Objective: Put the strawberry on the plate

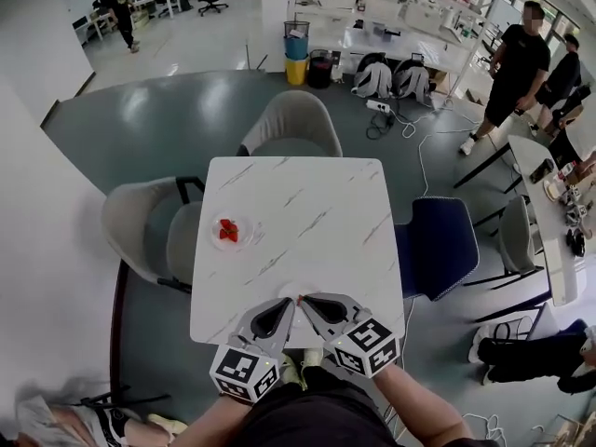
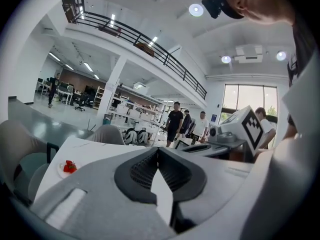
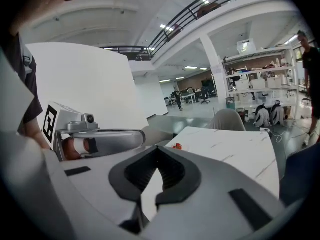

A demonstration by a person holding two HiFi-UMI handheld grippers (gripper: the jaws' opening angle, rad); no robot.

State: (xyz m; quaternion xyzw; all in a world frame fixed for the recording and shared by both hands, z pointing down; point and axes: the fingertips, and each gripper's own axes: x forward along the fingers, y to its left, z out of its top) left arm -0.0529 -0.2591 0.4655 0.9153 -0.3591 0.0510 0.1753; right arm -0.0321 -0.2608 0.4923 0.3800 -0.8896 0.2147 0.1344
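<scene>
Head view shows a grey chair at the left side of the white marble table. On the table's left part sits a small plate with the strawberry already on it, well apart from both grippers. At the near edge the left gripper has its jaws pressed together with nothing between them, as the left gripper view confirms. Just beside it, tip almost to tip, the right gripper is likewise closed and empty. A blue chair stands at the right.
</scene>
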